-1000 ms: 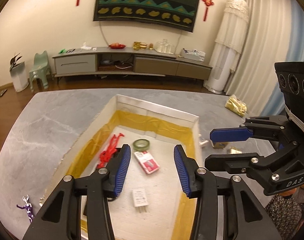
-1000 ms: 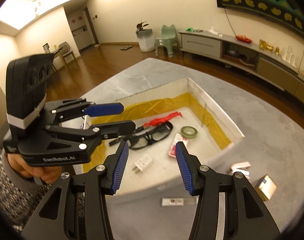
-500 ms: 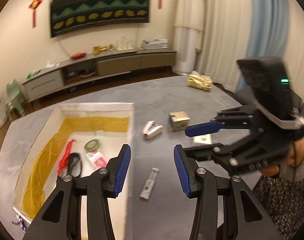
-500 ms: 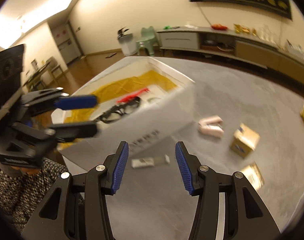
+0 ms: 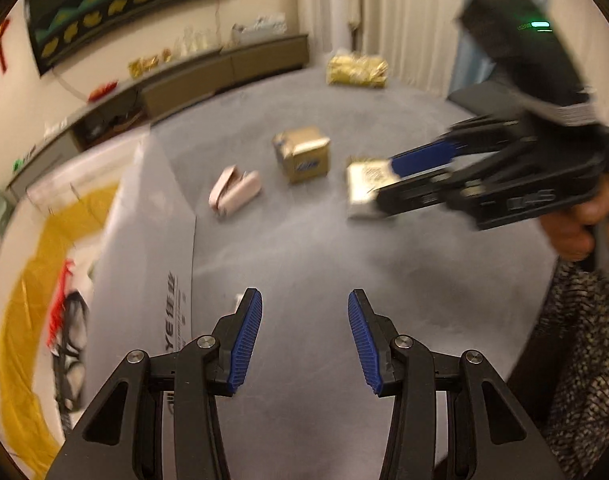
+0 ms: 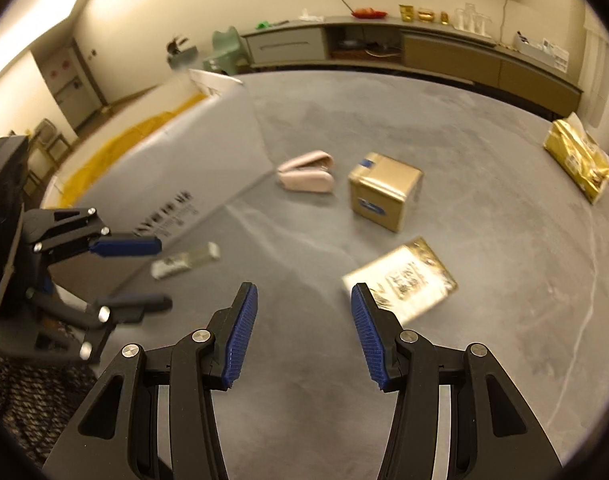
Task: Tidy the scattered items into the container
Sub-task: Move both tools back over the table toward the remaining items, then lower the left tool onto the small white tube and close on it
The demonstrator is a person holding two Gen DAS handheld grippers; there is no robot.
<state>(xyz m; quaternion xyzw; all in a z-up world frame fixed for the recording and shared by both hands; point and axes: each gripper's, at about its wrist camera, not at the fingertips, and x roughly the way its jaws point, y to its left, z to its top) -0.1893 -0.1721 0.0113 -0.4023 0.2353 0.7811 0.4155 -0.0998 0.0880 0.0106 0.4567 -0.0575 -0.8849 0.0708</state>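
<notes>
**Reaching for the flat gold packet**

The flat gold packet lies on the grey table, outside the white box. The right gripper, fingers spread and empty, is nearing it; next, straddle and close. The left gripper hovers agape, empty.

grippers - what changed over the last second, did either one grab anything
Both swung away from over the box to the loose items on the table. The left gripper now points near the small white stick; the right gripper has closed in on the flat gold packet. Neither grabbed anything; both remain open. The stapler and gold tin haven't moved.
</notes>
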